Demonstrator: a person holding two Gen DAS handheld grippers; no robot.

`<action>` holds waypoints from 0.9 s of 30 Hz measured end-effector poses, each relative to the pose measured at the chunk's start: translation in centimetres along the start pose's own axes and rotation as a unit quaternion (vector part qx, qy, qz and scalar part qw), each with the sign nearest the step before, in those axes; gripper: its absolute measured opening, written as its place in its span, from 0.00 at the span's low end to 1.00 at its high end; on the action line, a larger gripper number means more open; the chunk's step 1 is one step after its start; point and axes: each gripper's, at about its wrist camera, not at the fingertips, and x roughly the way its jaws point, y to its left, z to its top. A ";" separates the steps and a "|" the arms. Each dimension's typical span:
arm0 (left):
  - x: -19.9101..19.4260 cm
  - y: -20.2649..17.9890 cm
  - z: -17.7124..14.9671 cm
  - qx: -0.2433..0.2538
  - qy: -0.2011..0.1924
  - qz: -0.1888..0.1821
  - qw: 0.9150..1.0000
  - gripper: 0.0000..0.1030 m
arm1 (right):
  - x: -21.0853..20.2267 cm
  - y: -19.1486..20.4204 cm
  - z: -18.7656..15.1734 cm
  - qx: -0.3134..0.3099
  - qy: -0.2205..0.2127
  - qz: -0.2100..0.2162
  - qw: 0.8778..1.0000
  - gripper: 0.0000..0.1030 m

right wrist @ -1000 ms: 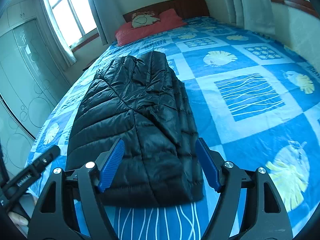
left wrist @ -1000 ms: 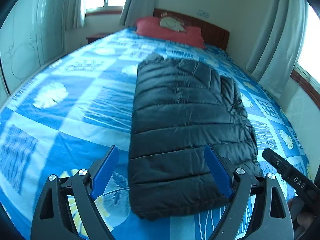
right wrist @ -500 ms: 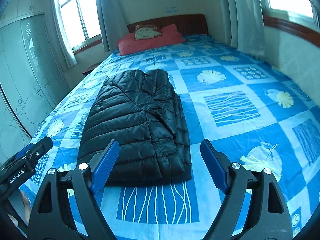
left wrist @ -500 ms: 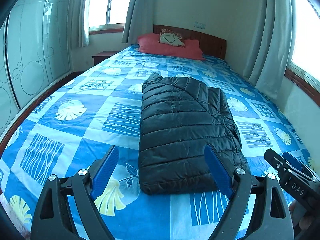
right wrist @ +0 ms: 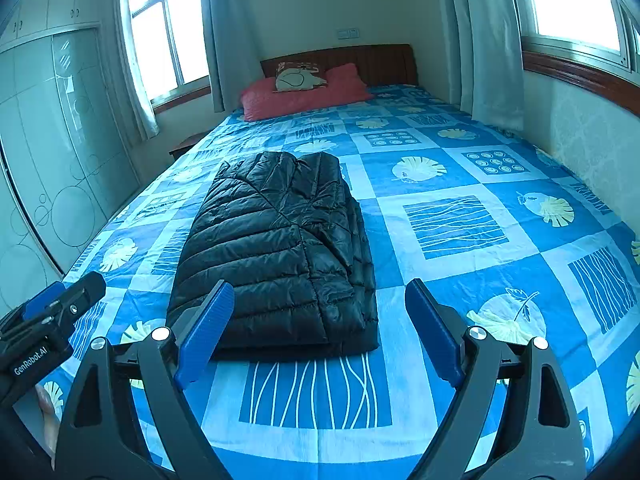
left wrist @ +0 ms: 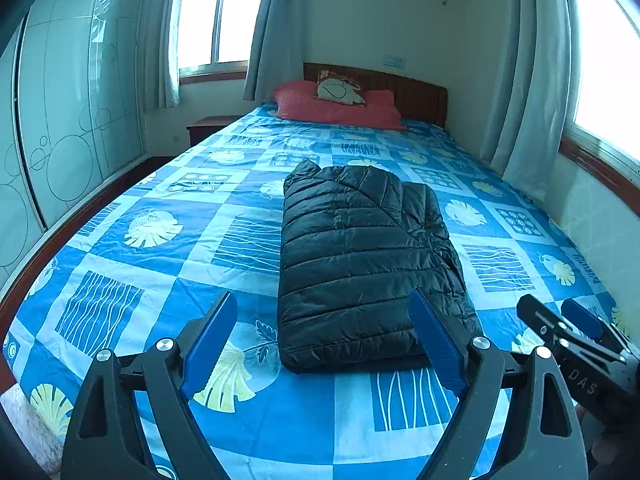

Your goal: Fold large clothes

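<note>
The folded black quilted puffer jacket (left wrist: pixel 360 264) is laid on the blue patterned bedspread (left wrist: pixel 160 280), ahead of both claws and untouched by either. Its long axis is directed toward the wooden headboard (right wrist: pixel 360 62). The left claw (left wrist: pixel 324 340) and right claw (right wrist: pixel 320 332) are held spread, empty.

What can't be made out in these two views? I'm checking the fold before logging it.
- Black puffer jacket: its underside and inner layers are hidden by its own top panel in both wrist views.
- Jacket's near-right corner: covered by the left gripper finger in the left wrist view.
- Right gripper: cut off by the right edge in the left wrist view.
- Nightstand: mostly hidden behind the bed.
</note>
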 end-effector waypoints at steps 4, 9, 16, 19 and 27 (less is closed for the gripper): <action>-0.3 -0.2 -0.1 0.001 -0.002 0.000 1.000 0.84 | -0.4 0.3 -0.2 -0.005 -0.002 -0.001 1.000 0.85; -0.6 -0.2 -0.2 -0.001 -0.003 -0.001 1.000 0.84 | -1.0 0.8 -0.3 -0.016 -0.008 -0.007 1.000 0.85; -0.6 -0.2 -0.2 0.000 -0.002 -0.001 1.000 0.84 | -1.2 1.3 -0.4 -0.021 -0.010 -0.004 1.000 0.85; -0.6 -0.2 -0.4 -0.001 -0.002 0.000 1.000 0.84 | -1.2 1.5 -0.4 -0.022 -0.009 -0.002 1.000 0.85; -0.5 -0.1 -0.5 -0.002 -0.002 0.000 1.000 0.84 | -1.2 1.6 -0.5 -0.022 -0.009 -0.002 1.000 0.85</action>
